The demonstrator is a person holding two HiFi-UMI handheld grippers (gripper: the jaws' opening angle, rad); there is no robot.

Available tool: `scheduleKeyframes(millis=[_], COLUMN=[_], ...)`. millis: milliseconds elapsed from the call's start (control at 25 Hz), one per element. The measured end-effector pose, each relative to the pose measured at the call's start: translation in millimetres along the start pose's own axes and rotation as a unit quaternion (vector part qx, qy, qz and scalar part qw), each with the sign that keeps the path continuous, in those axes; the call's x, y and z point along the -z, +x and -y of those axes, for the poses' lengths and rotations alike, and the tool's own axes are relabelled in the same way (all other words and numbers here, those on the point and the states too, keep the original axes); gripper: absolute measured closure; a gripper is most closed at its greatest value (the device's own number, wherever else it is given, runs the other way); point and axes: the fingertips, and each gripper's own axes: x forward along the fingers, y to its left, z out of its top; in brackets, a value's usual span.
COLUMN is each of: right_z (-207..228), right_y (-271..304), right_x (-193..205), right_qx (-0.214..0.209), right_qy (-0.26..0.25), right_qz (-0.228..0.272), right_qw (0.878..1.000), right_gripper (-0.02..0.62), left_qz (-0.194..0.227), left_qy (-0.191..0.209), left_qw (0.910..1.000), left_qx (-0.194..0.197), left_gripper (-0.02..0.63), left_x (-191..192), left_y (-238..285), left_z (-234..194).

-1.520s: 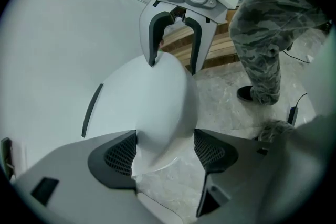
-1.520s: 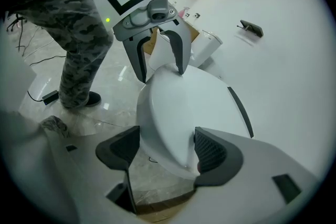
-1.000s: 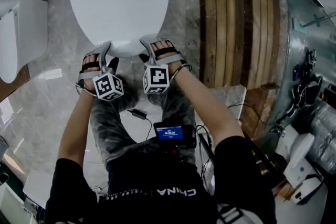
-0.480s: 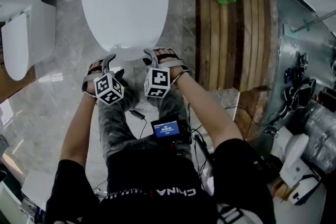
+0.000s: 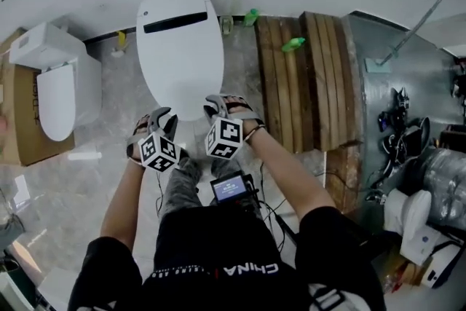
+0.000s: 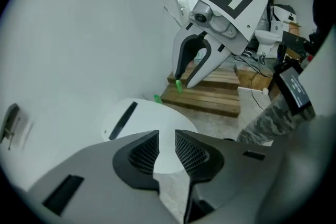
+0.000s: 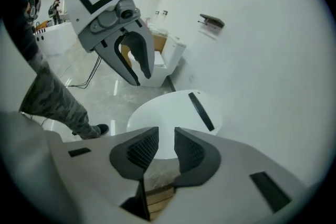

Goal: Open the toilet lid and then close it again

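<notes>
The left tongs (image 6: pixel 167 140) are hanging released, their pads standing a narrow gap apart after the jaws have just been closing, with nothing between them. The right tongs (image 7: pixel 167 139) are matching them: a slim gap, jaws just been closing, nothing caught. Both are hovering side by side, clear of the front end of the toilet lid (image 5: pixel 178 47). The lid is lying flat and shut on its bowl against the wall, with its dark slot at the hinge end.

Judging by that, no lifting is going on. The person is standing between steps, either about to open the lid or done closing it, and the frames are not telling which. If opening is coming, both tongs are needing to drop to the front rim, spread, catch the lip and swing it up toward the wall.

Counting outward:
- two tongs
- one lid on one toilet
- one second toilet (image 5: pixel 57 87) sitting well apart at the left
- one wooden pallet (image 5: pixel 306 84) at the right
- one green bottle (image 5: pixel 251 17) by the wall
- another green bottle (image 5: pixel 293 44) lying on the pallet
</notes>
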Motion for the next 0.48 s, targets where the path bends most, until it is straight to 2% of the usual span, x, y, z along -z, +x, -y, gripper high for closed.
scheduleKeyframes(millis=[120,280,480], right_z=[25,42,52], right_y=[-43,-86,-115], right_x=[-23,-35,-39], right_qx=[0.029,0.063,0.088], right_qy=[0.028,0.047,0.068], right_qz=[0.020,0.038,0.065], right_qw=[0.999,0.996,0.992], right_gripper=[0.520,0.541,0.563], left_qz=[0.027,0.061,0.094], left_qy=[0.001,-0.017,-0.032], left_qw=[0.9992,0.9963,0.9927], left_qx=[-0.031,-0.059,-0.068], left_gripper=[0.537,0.562,0.591], left_x=[-39,-80,-107], left_y=[-37,-73,-95], left_z=[-15,-23,-18])
